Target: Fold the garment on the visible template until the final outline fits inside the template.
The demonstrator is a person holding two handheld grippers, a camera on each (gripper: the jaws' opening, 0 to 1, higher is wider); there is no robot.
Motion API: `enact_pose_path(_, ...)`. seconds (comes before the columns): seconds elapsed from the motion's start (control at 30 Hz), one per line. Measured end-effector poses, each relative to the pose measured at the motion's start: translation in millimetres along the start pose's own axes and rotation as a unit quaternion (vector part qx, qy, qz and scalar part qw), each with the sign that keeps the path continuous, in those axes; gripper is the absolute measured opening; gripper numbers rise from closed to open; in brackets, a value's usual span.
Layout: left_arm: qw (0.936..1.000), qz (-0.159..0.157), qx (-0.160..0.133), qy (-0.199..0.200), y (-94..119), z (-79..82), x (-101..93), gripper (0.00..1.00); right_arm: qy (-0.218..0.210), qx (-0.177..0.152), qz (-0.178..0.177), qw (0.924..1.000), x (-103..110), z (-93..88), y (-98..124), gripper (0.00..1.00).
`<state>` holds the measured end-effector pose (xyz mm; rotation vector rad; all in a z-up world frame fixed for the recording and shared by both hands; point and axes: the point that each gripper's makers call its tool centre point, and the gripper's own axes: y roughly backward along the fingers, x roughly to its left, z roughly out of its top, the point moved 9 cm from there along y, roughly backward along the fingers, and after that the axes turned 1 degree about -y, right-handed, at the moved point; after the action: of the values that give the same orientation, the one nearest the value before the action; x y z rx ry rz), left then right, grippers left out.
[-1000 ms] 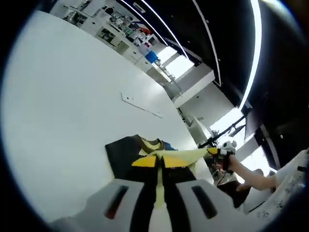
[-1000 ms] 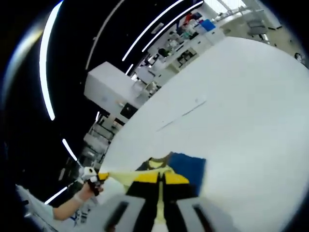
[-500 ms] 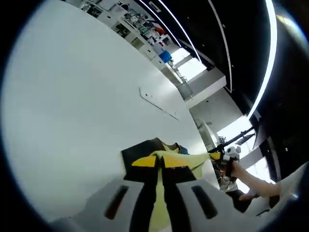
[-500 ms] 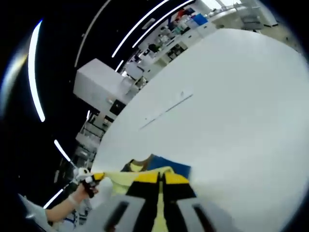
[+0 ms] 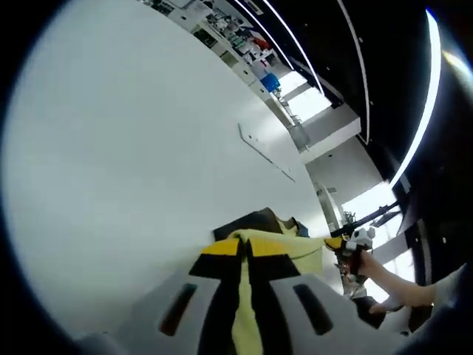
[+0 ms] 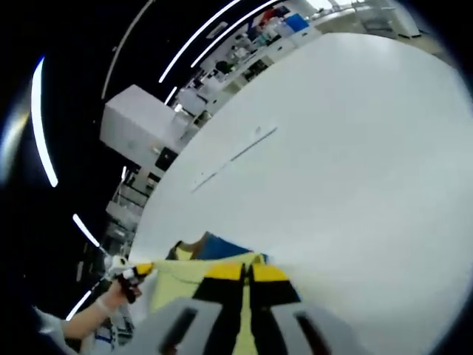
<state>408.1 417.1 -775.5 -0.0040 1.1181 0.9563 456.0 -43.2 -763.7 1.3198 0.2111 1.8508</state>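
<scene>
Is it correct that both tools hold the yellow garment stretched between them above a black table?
Not quite: the table is white, not black, as the left gripper view shows. The rest stands: the left tool and right tool each grip the yellow garment, stretched between them.

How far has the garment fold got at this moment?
Done: both hand-held grippers have hold of the yellow, black and blue garment, the left hand-held gripper and right hand-held gripper each shut on its yellow edge. In hand: that edge is stretched between them above the white table. Left: laying it down folded; no finished outline yet.
</scene>
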Motion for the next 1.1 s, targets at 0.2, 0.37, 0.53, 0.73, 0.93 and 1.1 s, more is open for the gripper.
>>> enact_pose_path(0.2, 1.0000, 0.004, 0.005, -0.005, -1.6, -1.5, 1.8, 0.00, 0.001, 0.004, -0.003, 1.0000, -1.8, -2.2, -2.0, 0.00)
enact_pose_path(0.37, 0.9999, 0.007, 0.006, -0.013, -3.5, -1.0, 2.7, 0.00, 0.002, 0.006, -0.006, 1.0000, -2.2, -4.6, -2.6, 0.00)
enact_pose_path(0.53, 0.9994, -0.002, 0.003, -0.035, -3.7, -1.7, -2.4, 0.00, 0.008, 0.007, -0.005, 0.9999, -0.5, -6.9, -1.9, 0.00)
enact_pose_path(0.73, 0.9972, -0.015, 0.004, -0.073, -1.2, -3.4, -4.7, 0.03, 0.055, 0.008, 0.000, 0.9985, 1.8, -9.0, -0.1, 0.00)
enact_pose_path(0.93, 0.9922, -0.026, 0.016, -0.121, 2.3, -6.7, -12.1, 0.16, 0.086, 0.004, 0.024, 0.9960, 9.8, -13.8, 4.2, 0.10)
enact_pose_path(1.1, 0.9818, -0.035, 0.028, -0.185, 5.3, -10.1, -22.3, 0.30, 0.137, 0.008, 0.042, 0.9896, 15.6, -18.2, 8.4, 0.23)
